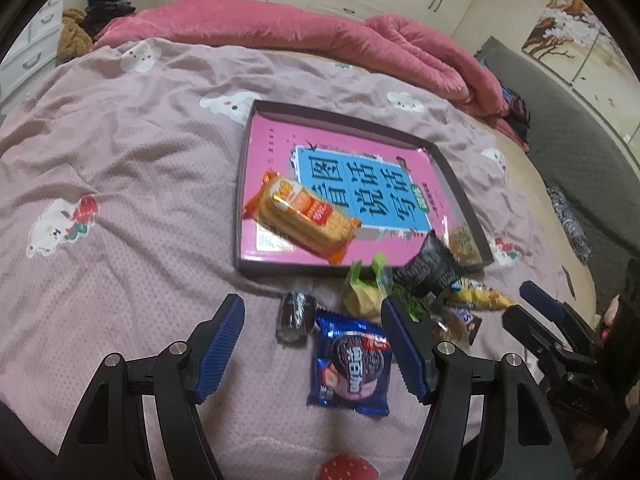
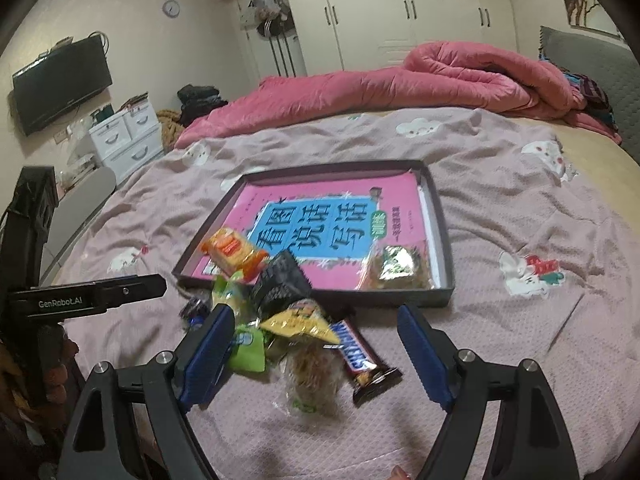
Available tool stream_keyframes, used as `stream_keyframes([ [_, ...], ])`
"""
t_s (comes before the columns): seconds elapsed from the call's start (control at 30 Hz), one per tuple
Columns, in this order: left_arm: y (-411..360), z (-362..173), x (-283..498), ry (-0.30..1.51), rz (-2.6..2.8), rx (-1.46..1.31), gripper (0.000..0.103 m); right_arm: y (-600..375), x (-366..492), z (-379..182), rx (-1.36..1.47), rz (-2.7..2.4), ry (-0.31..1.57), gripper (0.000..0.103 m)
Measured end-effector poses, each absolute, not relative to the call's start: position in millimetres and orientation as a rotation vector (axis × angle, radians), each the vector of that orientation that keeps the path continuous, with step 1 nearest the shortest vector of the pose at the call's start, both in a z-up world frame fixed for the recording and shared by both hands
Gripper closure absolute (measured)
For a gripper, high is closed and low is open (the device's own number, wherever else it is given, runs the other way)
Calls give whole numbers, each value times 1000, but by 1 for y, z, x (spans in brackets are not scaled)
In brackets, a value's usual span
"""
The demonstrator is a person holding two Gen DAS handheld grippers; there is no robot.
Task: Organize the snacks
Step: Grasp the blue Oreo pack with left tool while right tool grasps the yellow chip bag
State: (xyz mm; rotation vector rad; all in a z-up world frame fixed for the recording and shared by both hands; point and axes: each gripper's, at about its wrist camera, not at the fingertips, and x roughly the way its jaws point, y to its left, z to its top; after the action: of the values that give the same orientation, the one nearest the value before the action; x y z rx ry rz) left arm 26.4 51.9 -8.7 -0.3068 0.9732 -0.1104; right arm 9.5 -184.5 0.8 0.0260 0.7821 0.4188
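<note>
Shallow tray (image 1: 460,184) on the bed (image 1: 120,184), orange biscuit pack (image 1: 302,216) inside it, loose snack pile (image 2: 296,332) just before it, left tongs (image 1: 312,344) and right tongs (image 2: 316,354) both wide apart, gripping nothing

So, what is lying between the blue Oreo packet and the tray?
In the left wrist view, a small dark wrapped snack and bare bedsheet lie between the Oreo packet and the tray.

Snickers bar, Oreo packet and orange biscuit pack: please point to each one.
Snickers bar (image 2: 357,354): right wrist view, on its logo.
Oreo packet (image 1: 354,364): left wrist view, on the printed cookie.
orange biscuit pack (image 1: 306,216): left wrist view, wrapper's middle.
</note>
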Motion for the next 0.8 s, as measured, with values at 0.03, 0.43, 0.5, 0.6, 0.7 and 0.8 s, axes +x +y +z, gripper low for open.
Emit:
stream_keyframes([
  [0.03,50,-10,25,980,-114,-302,30,-183,10,-1,22,421,786,20],
  [0.43,34,-32,19,1077,-169,-284,30,-182,18,-17,52,419,833,20],
  [0.5,29,-35,18,1089,-180,-274,30,-181,20,-19,52,423,836,22],
  [0.6,21,-39,18,1106,-198,-257,30,-179,23,-22,56,427,843,26],
  [0.7,15,-42,18,1121,-217,-245,30,-176,25,-23,56,435,844,33],
  [0.8,12,-46,19,1134,-225,-242,30,-175,27,-25,57,444,843,40],
])
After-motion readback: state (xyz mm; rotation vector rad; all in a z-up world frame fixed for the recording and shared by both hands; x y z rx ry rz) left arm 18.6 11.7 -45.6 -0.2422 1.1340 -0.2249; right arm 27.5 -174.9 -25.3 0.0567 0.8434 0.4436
